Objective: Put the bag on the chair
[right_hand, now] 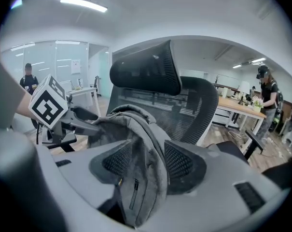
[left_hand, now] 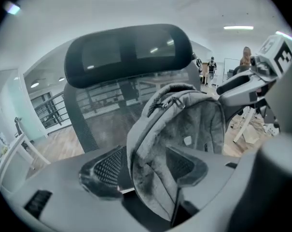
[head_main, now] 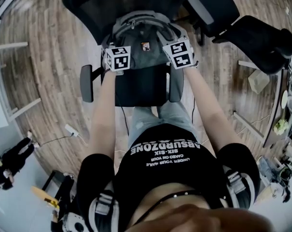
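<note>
The grey bag [head_main: 143,37] stands upright on the office chair [head_main: 138,87], at the 12 o'clock end of the seat with its back against the mesh backrest [head_main: 114,4]; the 6 o'clock half of the seat is bare; a red and white tag on the bag faces up in the head view. The person stands at the seat's 6 o'clock edge with both arms stretched towards the bag.

The left hand-held gripper [left_hand: 143,168] is at the bag's 9 o'clock side; its jaws stand wide apart with the bag's padded edge and zip between the pads [left_hand: 103,170], and the fabric does not look squeezed. The right hand-held gripper [right_hand: 146,164] is at the bag's 3 o'clock side; its jaws are likewise spread wide, the bag's side seam and a small zip pocket lying between them, loose rather than pinched. Each gripper's marker cube shows in the other's view, just beside the bag's top.

The chair's headrest [left_hand: 129,52] rises above the bag at 12 o'clock; its armrests [head_main: 86,83] flank the seat at 9 and 3 o'clock. A second dark chair [head_main: 211,8] stands at 1 o'clock on the wooden floor [head_main: 49,57]. In the right gripper view a person [right_hand: 267,98] stands at a far surface at 3 o'clock; another person [right_hand: 29,79] stands at 9 o'clock.
</note>
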The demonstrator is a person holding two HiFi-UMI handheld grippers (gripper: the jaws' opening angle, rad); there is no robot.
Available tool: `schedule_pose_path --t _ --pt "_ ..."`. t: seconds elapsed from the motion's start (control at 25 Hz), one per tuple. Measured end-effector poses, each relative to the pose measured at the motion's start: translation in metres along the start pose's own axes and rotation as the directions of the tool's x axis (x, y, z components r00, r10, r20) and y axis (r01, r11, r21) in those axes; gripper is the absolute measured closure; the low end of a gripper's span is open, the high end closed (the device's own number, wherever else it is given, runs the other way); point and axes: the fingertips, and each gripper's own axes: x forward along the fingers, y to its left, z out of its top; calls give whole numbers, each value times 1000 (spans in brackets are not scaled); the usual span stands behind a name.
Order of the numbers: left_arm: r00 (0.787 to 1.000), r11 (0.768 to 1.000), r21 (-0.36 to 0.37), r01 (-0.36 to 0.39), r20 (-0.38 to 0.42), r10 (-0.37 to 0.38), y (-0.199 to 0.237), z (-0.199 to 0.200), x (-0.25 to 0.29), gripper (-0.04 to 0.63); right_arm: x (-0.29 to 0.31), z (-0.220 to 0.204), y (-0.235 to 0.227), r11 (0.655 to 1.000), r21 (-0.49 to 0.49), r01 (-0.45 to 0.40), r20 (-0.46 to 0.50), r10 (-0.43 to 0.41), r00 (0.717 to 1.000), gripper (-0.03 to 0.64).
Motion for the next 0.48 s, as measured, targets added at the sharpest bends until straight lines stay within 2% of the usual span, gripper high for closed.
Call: schedule_pose_path --t 0.12,0.2,0.32,0.4,0.48 --pt "996 1000 11 -9 92 8 0 17 -30 325 -23 2 9 999 48 -9 30 7 1000 405" --pt "990 1000 -5 29 142 -28 -6 26 -53 325 -39 5 19 997 71 -25 56 21 998 419" --pt "973 989 -40 142 189 -132 -23 35 -87 327 -66 17 30 992 115 -49 123 35 992 529" --pt "960 982 -48 182 226 -167 -31 40 -111 340 -87 25 37 988 141 -60 169 36 985 561" --pt "950 978 -46 202 252 -184 -35 42 -135 383 -111 33 44 984 165 -74 232 34 972 590"
